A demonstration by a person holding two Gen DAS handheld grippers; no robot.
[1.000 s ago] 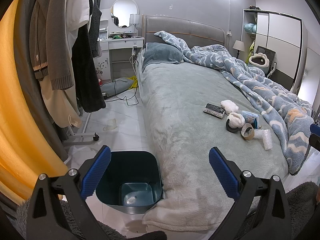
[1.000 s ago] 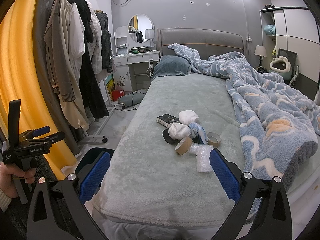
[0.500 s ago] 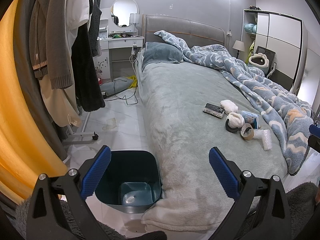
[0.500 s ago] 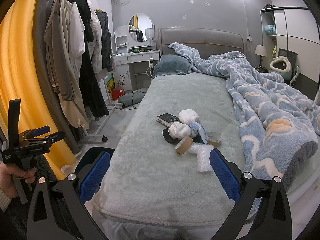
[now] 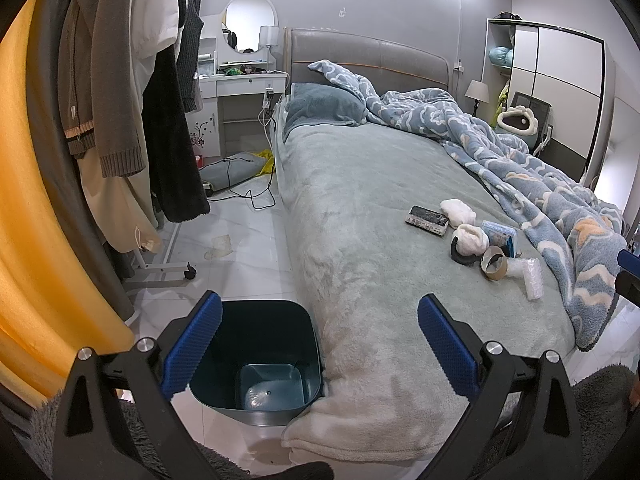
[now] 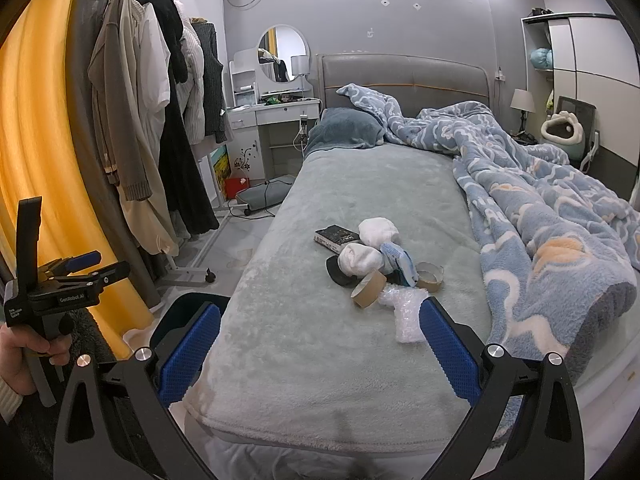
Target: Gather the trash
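A pile of trash lies on the grey-green bed: two white wads, a cardboard tape roll, a second tape roll, crumpled bubble wrap, a blue packet and a dark box. The pile also shows in the left wrist view. A dark teal bin stands on the floor at the bed's foot corner. My left gripper is open and empty above the bin. My right gripper is open and empty, short of the bubble wrap.
A clothes rack with hanging coats stands left of the bed, beside an orange curtain. A blue blanket covers the bed's right side. A dressing table and floor cables lie beyond. A grey rug is underfoot.
Both views have barely shifted; the grippers stay open and nothing on the bed has moved.
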